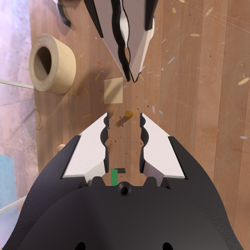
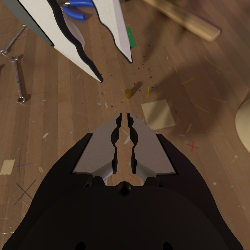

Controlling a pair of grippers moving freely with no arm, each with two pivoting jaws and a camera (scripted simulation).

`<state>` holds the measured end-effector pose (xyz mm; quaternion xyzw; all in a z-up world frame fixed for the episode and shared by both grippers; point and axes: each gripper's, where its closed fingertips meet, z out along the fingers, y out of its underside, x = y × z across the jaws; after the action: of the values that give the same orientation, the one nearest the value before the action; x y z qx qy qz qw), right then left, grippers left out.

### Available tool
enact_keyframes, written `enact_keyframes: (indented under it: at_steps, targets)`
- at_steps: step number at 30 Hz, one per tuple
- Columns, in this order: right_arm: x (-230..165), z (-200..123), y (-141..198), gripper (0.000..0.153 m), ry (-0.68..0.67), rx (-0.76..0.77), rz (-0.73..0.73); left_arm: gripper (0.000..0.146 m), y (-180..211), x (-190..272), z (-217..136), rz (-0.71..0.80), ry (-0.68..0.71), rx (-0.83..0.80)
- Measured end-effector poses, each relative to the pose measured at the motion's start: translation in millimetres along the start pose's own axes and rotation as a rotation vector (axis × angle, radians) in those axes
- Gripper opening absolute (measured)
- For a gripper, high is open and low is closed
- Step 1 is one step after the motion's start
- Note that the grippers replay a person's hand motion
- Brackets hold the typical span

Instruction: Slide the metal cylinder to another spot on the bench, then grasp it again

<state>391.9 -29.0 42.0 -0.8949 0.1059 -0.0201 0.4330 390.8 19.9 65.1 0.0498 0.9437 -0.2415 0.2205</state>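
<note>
Brass-coloured and small, the metal cylinder [image 1: 129,113] stands upright on the wooden bench [image 1: 202,94], free of both grippers.

In the left wrist view, going left to right: a roll of tan tape [image 1: 52,63] lies on its side near the bench edge, a red cross mark [image 1: 99,63] sits beside it, then a square paper patch [image 1: 113,90], and the cylinder just beyond the left gripper [image 1: 124,115], roughly in line with the gap between its fingers. That gripper is spread wide and holds nothing. The right gripper [image 1: 130,81] comes down from the top of this view, its tips nearly together and also empty.

In the right wrist view, left to right: two spanners [image 2: 17,79] lie far left, blue-handled pliers [image 2: 77,12] show at the top behind the other gripper, a green strip [image 2: 131,39] lies past them, and a wooden handle [image 2: 189,23] lies at the upper right. The cylinder sits a short way ahead of the narrow tips here.

Judging by this, the cylinder is released and the re-grasp seems to be the step in hand, though whether the slide is done cannot be told. The next move likely calls for the left gripper to advance and lower until the fingers flank the cylinder, then close gently so it does not tip.
</note>
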Motion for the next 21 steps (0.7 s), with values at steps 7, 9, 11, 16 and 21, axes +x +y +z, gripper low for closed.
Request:
enact_keyframes:
  at_steps: [7, 9, 11, 16, 21]
  targets:
    - [0.8, 16.6, 14.4, 0.008, 0.014, -0.091, 0.032, 0.046, -1.5, -16.9, 10.5, 0.136, 0.150, -0.156]
    - [0.7, 19.5, 16.0, 0.008, 0.012, -0.099, 0.040, 0.047, 0.9, -13.0, 18.3, 0.159, 0.228, -0.216]
    - [2.2, 21.8, 18.0, 0.008, 0.020, -0.107, 0.042, 0.048, 6.4, -14.4, 27.1, 0.190, 0.256, -0.276]
    - [7.4, 21.2, 21.7, 0.008, 0.005, -0.088, 0.102, 0.048, 17.6, -8.4, 36.2, 0.150, 0.325, -0.345]
    - [20.9, 4.4, 19.4, 0.008, 0.003, -0.030, 0.207, 0.043, 14.5, 2.9, 42.2, -0.002, 0.315, -0.274]
